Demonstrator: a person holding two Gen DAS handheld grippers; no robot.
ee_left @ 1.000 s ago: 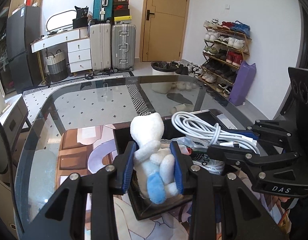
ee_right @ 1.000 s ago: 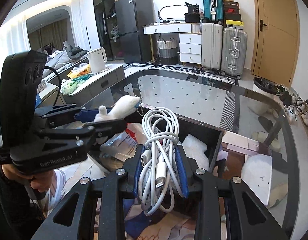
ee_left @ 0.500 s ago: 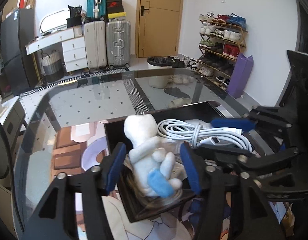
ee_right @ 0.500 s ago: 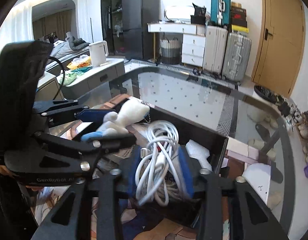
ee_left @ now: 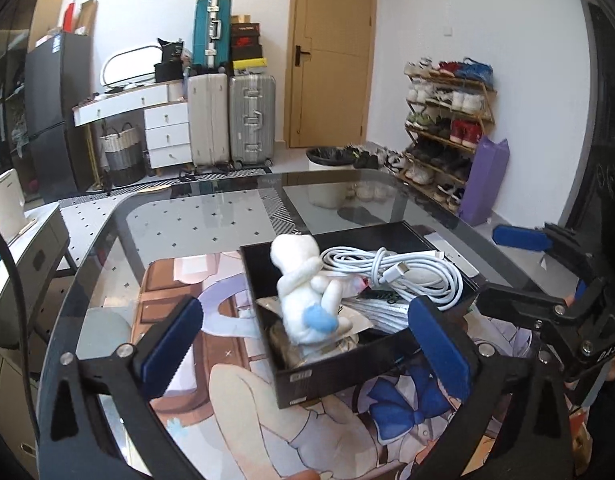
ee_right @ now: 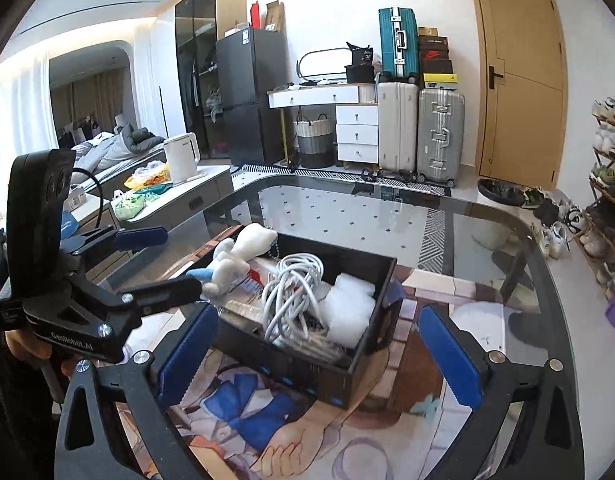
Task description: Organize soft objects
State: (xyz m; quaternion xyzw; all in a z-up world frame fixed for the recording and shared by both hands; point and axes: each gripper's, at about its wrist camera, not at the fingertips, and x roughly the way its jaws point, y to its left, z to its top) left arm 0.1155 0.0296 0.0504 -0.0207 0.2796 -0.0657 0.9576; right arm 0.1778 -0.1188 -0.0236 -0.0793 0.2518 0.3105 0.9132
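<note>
Glass-topped counter in a bright apartment room, with both handheld grippers drawn up at its near edge. At the left gripper, the blue-padded jaws have just been opening and now stand spread wide, nothing pressed between them. Just ahead, a white plush toy with a blue foot lies in the near-left part of a black box, resting on crinkled packets and touching neither pad. At the right gripper, the jaws have likewise just been opening and are spread to either side of the box's near wall, gripping nothing. A coiled white cable lies loose in the middle of the box, beside the plush toy and a white padded pouch at the box's right end. The box sits on an illustrated mat printed with a cartoon figure, laid on the glass. Beyond the counter stand a wooden door, silver and teal suitcases, a white drawer unit and a loaded shoe rack; a white kettle sits on a side cabinet in the right wrist view
</note>
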